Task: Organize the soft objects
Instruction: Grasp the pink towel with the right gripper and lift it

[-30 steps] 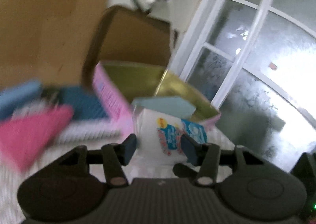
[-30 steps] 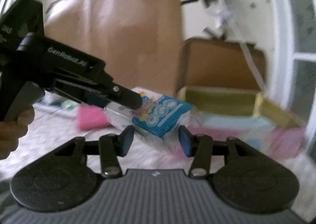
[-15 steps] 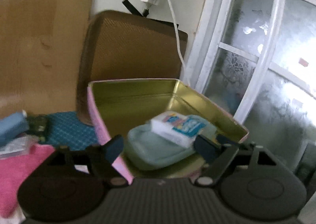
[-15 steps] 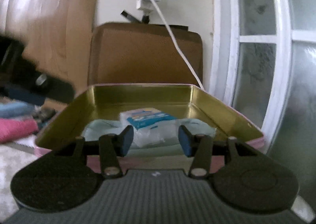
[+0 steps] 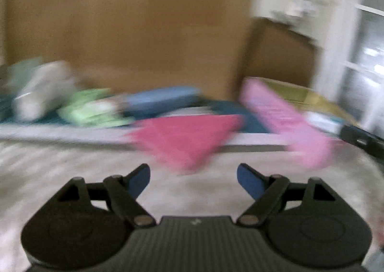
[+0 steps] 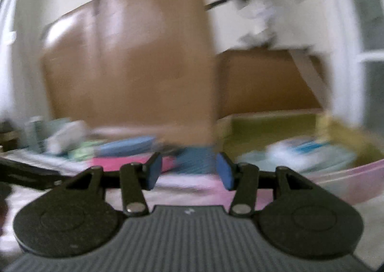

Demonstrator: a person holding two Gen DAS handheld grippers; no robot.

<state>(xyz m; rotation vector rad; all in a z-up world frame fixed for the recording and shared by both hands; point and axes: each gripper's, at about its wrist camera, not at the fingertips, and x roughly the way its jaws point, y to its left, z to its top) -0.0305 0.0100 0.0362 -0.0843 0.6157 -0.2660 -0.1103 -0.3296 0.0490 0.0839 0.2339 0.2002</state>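
Blurred pink cloth (image 5: 189, 142), folded, triangular; white-blue packet (image 6: 304, 149) inside tin (image 6: 268, 125)

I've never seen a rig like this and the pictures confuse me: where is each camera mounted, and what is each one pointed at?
Left wrist view: sits behind the left gripper, its open fingers in front; faces a folded pink cloth on the pale bed surface; the other gripper's dark tip shows at the right edge.
Right wrist view: sits behind the right gripper, also open; faces the gold-lined pink tin box holding a blurred white-and-blue tissue pack.
Shared: pink cloth, tin box, blue flat item, brown board.
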